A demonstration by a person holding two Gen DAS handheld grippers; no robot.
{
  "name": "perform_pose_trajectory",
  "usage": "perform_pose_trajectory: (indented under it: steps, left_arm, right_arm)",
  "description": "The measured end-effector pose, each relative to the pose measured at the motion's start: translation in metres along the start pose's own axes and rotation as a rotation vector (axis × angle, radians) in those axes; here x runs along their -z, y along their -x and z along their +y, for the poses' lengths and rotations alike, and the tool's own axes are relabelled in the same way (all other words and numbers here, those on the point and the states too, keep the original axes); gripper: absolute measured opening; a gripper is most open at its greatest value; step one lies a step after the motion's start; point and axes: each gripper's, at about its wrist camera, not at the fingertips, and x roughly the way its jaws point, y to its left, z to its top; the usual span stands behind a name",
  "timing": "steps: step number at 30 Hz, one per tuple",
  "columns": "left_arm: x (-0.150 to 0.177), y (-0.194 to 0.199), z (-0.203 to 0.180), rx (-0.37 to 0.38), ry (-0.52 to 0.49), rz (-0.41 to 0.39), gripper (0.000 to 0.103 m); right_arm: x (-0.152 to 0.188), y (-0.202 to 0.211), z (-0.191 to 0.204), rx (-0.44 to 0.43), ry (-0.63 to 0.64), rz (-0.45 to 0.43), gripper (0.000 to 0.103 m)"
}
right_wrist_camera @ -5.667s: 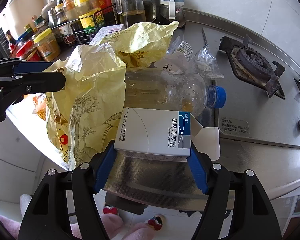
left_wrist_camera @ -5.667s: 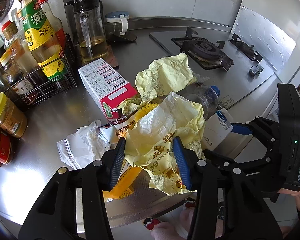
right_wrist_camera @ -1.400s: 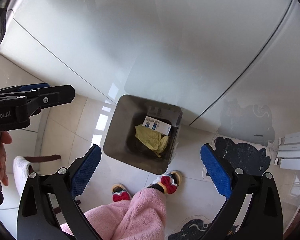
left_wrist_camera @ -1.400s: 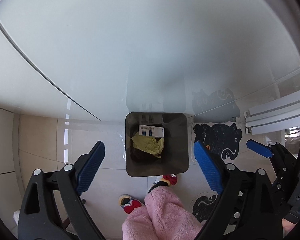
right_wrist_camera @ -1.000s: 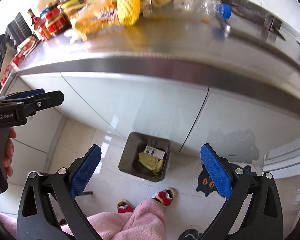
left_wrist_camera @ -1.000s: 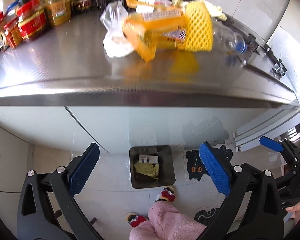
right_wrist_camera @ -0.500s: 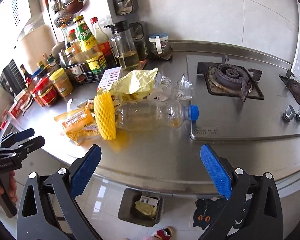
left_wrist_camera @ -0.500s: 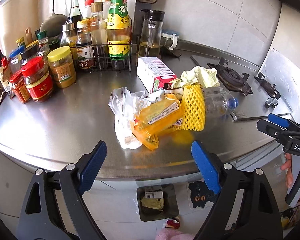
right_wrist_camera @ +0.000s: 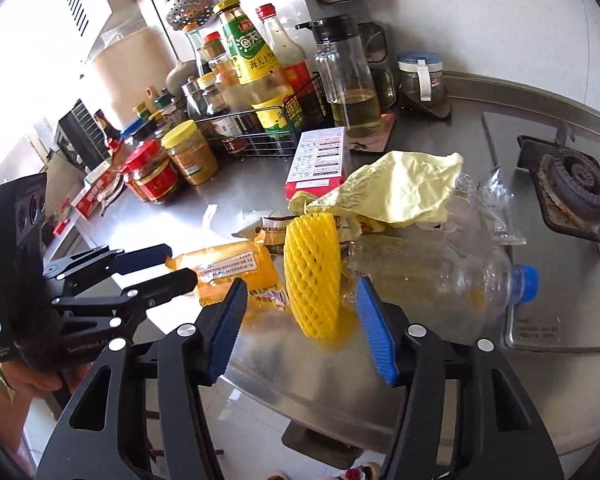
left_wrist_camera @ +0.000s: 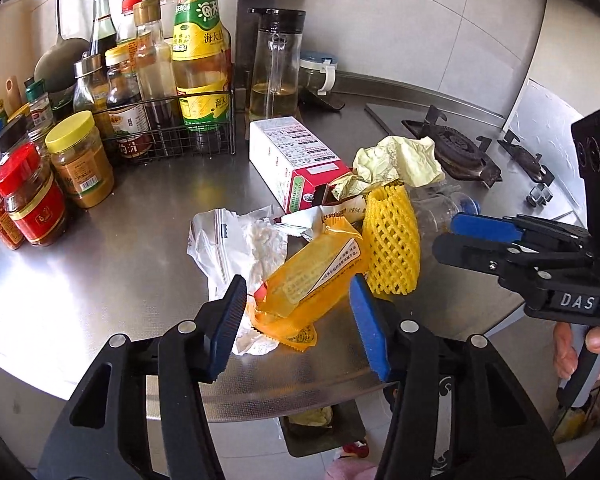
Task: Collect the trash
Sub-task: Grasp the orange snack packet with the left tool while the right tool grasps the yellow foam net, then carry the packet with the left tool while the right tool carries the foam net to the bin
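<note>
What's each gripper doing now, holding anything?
Left gripper: closing around the orange snack wrapper, not gripping yet.
Right gripper: closing around the yellow foam net, not gripping yet.

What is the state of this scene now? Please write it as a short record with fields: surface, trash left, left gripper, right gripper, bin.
surface: steel counter
trash left: orange snack wrapper, yellow foam net sleeve, clear plastic bottle, white zip bag, crumpled yellow paper, red and white carton
left gripper: jaws closing, framing the orange snack wrapper, no grip seen
right gripper: jaws closing, framing the yellow foam net sleeve, no grip seen
bin: on the floor below the counter edge, mostly hidden
</note>
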Motion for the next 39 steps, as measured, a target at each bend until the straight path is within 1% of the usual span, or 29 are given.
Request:
perform_pose_trajectory:
  steps: [1, 2, 5, 7, 9, 11, 14, 15, 17, 22, 23, 24, 25, 26, 28, 29, 30, 37, 39]
  left_arm:
    - [-0.001, -0.001, 0.000, 0.005, -0.006, -0.003, 0.050]
    - [-0.002, -0.001, 0.000, 0.013, -0.013, -0.004, 0.050]
    - [-0.004, -0.003, -0.002, 0.043, -0.051, -0.015, 0.049]
    - [-0.005, -0.007, -0.002, 0.055, -0.075, -0.004, 0.049]
    - [-0.006, -0.013, -0.002, 0.063, -0.094, 0.015, 0.042]
    - [-0.005, -0.019, -0.002, 0.054, -0.110, 0.035, 0.039]
    - [-0.003, -0.023, 0.000, 0.011, -0.130, 0.036, 0.039]
    - [-0.003, -0.021, 0.001, 0.003, -0.132, 0.024, 0.039]
    - [-0.005, -0.018, 0.008, 0.028, -0.101, 0.016, 0.039]
    - [-0.001, -0.029, 0.008, 0.055, -0.099, 0.071, 0.039]
    - [0.001, -0.030, 0.006, 0.056, -0.103, 0.076, 0.033]
    - [0.002, -0.031, 0.004, 0.057, -0.106, 0.081, 0.024]
    - [0.003, -0.031, 0.003, 0.060, -0.107, 0.082, 0.021]
    - [0.004, -0.031, 0.002, 0.060, -0.108, 0.080, 0.017]
    - [0.004, -0.030, 0.001, 0.063, -0.104, 0.077, 0.014]
    - [0.004, -0.028, 0.000, 0.064, -0.103, 0.074, 0.009]
    - [0.003, -0.027, 0.000, 0.061, -0.104, 0.069, 0.006]
    - [-0.002, -0.005, -0.003, 0.034, -0.099, 0.027, 0.004]
    - [-0.003, 0.005, -0.004, 0.037, -0.096, 0.013, 0.004]
  right_arm:
    - [-0.003, -0.005, 0.001, 0.003, 0.001, 0.007, 0.047]
    - [-0.005, -0.009, 0.001, 0.007, -0.002, 0.011, 0.046]
    - [-0.010, -0.015, 0.002, 0.038, 0.001, -0.001, 0.045]
    - [-0.013, -0.019, 0.003, 0.045, 0.004, -0.002, 0.045]
    - [-0.016, -0.023, 0.003, 0.045, 0.005, 0.003, 0.045]
    - [-0.017, -0.025, 0.004, 0.058, 0.010, 0.003, 0.044]
    - [-0.017, -0.027, 0.001, 0.063, 0.000, 0.005, 0.043]
    - [-0.017, -0.027, -0.001, 0.064, -0.005, 0.005, 0.043]
    - [-0.017, -0.029, -0.003, 0.068, -0.005, 0.012, 0.042]
    - [-0.016, -0.033, -0.003, 0.066, -0.002, 0.032, 0.034]
    - [-0.015, -0.033, -0.003, 0.065, -0.001, 0.035, 0.028]
    - [-0.015, -0.034, -0.002, 0.068, 0.002, 0.037, 0.025]
    - [-0.015, -0.034, -0.002, 0.070, 0.006, 0.039, 0.018]
    - [-0.015, -0.033, -0.001, 0.071, 0.009, 0.039, 0.016]
    - [-0.014, -0.031, -0.001, 0.074, 0.012, 0.037, 0.014]
    - [-0.014, -0.030, -0.001, 0.072, 0.013, 0.034, 0.014]
    - [-0.014, -0.028, -0.001, 0.072, 0.012, 0.030, 0.014]
    - [-0.015, -0.008, -0.001, 0.073, -0.005, -0.008, 0.014]
    - [-0.014, 0.000, -0.001, 0.074, -0.011, -0.023, 0.014]
